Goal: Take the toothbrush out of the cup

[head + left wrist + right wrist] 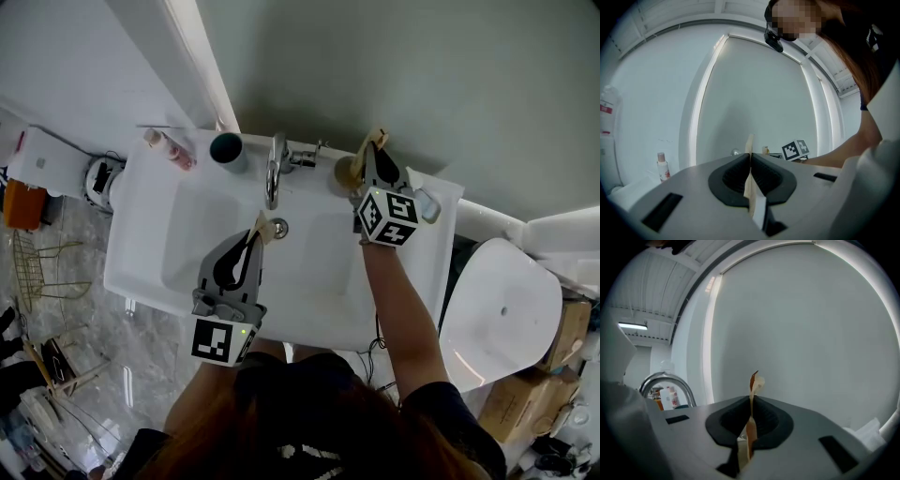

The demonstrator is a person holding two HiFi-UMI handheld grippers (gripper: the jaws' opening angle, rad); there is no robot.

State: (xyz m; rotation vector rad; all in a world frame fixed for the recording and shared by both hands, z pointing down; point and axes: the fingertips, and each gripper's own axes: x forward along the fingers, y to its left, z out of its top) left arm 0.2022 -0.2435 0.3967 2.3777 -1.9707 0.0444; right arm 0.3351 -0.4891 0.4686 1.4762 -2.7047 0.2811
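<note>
No toothbrush shows in any view. A dark teal cup [228,148] stands on the sink's back ledge, left of the faucet [274,171]. A brownish round cup [347,172] sits right of the faucet. My right gripper [378,140] [752,380] points at the wall just beside and past the brown cup, its tan pads pressed together with nothing between them. My left gripper [262,225] [750,146] hovers over the basin near the drain, shut and empty.
The white sink [150,253] has a pink-capped bottle [169,148] [662,166] at its back left corner. A small clear object [428,204] lies on the right rim. A toilet [497,309] stands to the right, cardboard boxes [562,337] beyond it.
</note>
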